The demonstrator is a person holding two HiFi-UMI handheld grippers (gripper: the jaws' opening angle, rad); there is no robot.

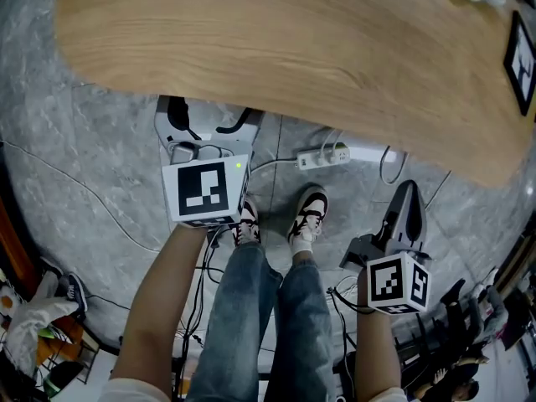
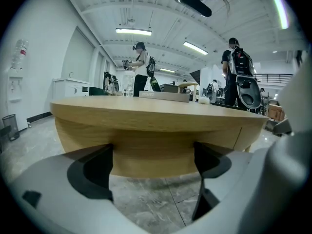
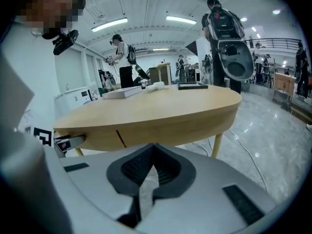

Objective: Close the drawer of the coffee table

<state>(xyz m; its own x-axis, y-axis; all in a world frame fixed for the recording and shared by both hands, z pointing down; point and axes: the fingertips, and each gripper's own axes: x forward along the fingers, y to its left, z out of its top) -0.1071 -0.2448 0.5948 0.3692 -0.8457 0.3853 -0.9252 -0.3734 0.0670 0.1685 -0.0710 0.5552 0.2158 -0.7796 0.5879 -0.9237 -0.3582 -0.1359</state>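
Observation:
The oval wooden coffee table fills the top of the head view. Its drawer front lies flush in the apron, with one seam showing in the right gripper view. My left gripper is low in front of the table's edge, its jaws wide open with nothing between them. In the left gripper view the apron shows through the gap of the left gripper, some way off. My right gripper is further right and back from the table, with nothing in it. Seen from its own camera, the right gripper has its pads pressed together.
A white power strip and cables lie on the grey stone floor under the table's edge. The person's shoes stand between the grippers. A flat box and a marker board lie on the tabletop. Other people stand beyond the table.

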